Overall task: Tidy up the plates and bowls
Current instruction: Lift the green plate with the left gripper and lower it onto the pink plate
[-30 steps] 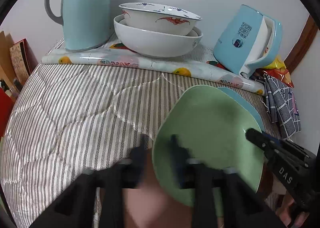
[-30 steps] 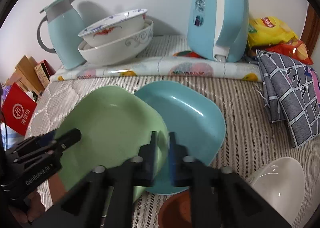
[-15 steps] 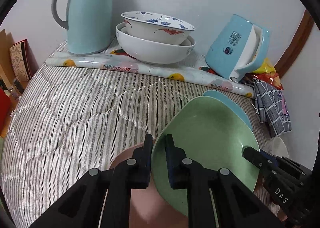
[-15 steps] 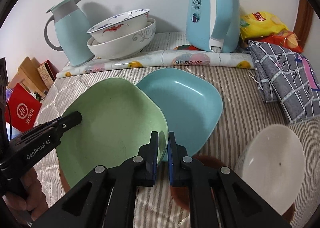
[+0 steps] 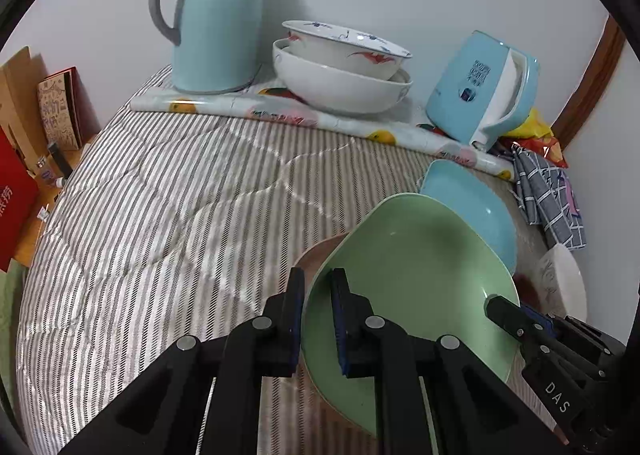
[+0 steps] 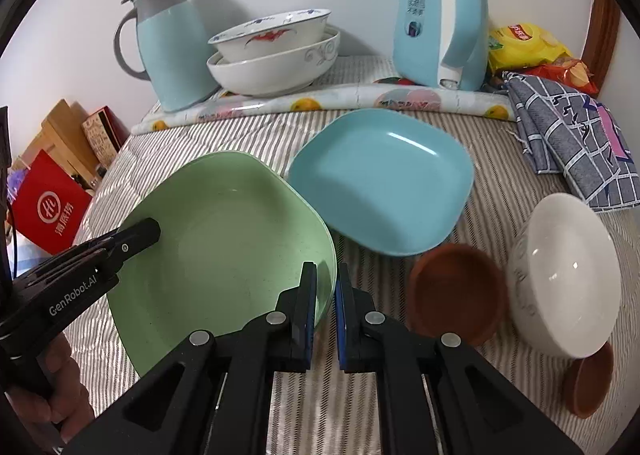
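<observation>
Green plate (image 6: 224,239) now off blue plate (image 6: 380,179)

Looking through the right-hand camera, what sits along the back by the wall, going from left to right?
Teal thermos jug → stacked white bowls → blue electric kettle → yellow snack bag.

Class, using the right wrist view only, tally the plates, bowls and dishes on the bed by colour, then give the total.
Green: 1, the green plate
Blue: 1, the blue plate
White: 3, the near white bowl, the big white bowl, the patterned bowl nested in it
Brown: 2, one brown dish, another brown dish
Total: 7
</observation>
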### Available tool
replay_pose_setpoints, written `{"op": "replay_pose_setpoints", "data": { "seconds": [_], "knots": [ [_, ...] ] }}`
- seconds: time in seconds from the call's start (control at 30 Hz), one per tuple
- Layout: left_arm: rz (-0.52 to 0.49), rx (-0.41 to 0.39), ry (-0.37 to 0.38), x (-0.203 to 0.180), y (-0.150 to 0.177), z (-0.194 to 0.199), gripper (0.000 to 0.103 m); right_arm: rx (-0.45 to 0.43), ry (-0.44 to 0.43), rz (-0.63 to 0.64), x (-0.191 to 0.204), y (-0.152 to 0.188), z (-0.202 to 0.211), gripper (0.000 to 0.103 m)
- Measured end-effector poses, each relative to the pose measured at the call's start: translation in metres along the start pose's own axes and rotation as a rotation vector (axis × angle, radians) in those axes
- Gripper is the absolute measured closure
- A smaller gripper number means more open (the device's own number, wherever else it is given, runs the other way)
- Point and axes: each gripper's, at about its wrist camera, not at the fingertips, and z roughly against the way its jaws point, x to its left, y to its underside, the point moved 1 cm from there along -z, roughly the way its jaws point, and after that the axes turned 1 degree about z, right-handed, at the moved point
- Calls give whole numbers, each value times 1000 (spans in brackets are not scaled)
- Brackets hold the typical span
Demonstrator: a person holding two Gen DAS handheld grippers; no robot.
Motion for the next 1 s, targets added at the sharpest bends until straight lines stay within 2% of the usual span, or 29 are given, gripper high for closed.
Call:
{"op": "replay_pose_setpoints", "data": {
  "seconds": [0.23, 0.43, 0.57, 0.9, 0.93, 0.97, 1.0],
  "knots": [
    [3, 2, 9, 8, 1, -10, 89, 17, 22, 2, 8, 8, -10, 94],
    [-21, -13, -2, 8, -5, -18, 88, 22, 49, 11, 13, 9, -18, 89],
    [-30, -19, 18, 9, -9, -21, 87, 26, 67, 40, 19, 10, -18, 86],
    [-28, 7, 25, 11, -5, -17, 87, 60, 65, 56, 21, 20, -9, 86],
    [-31, 7, 23, 12, -4, -15, 82, 62, 67, 59, 22, 22, -8, 86],
    [-34, 5, 21, 12, -3, -12, 72, 65, 68, 61, 22, 24, -7, 86],
    [-34, -1, 17, 12, -2, -10, 68, 66, 66, 60, 22, 26, -5, 86]
  ]
}}
